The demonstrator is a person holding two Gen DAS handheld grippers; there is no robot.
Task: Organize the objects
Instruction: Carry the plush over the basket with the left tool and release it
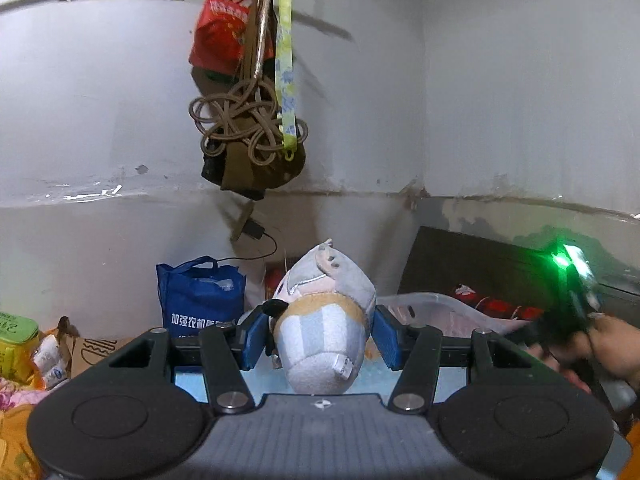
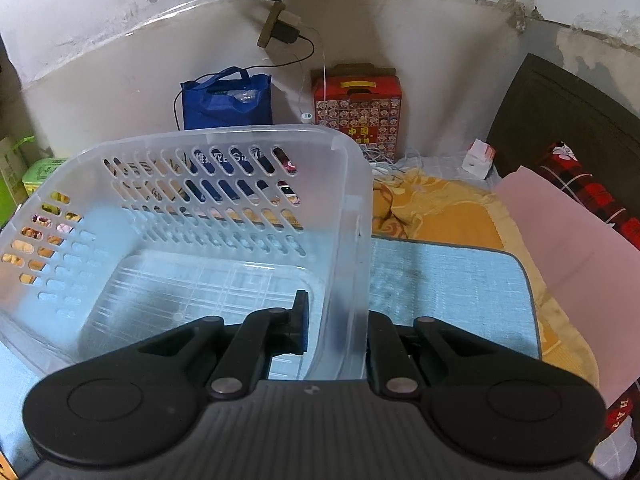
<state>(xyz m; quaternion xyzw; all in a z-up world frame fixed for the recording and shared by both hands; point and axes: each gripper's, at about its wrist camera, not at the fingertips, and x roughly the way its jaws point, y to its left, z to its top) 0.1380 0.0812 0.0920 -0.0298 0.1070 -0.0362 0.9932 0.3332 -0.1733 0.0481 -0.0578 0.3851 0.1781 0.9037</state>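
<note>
My left gripper (image 1: 320, 334) is shut on a grey and cream plush toy (image 1: 326, 320) and holds it up in the air, its blue pads pressing both sides. My right gripper (image 2: 336, 328) is shut on the right wall of a clear plastic basket (image 2: 256, 140), one finger inside and one outside. The basket is tilted on a light blue mat (image 2: 448, 292) and its inside looks bare. In the left wrist view the basket's rim (image 1: 432, 300) shows behind the toy, with my right hand and its green light (image 1: 568, 260) at far right.
A blue tote bag (image 2: 228, 100) and a red patterned box (image 2: 356, 108) stand against the wall. A pink sheet (image 2: 560, 248) and a red plaid cushion (image 2: 588, 188) lie on the right. Bags and cords (image 1: 248, 120) hang from a wall hook. Green tins (image 1: 16, 340) sit at left.
</note>
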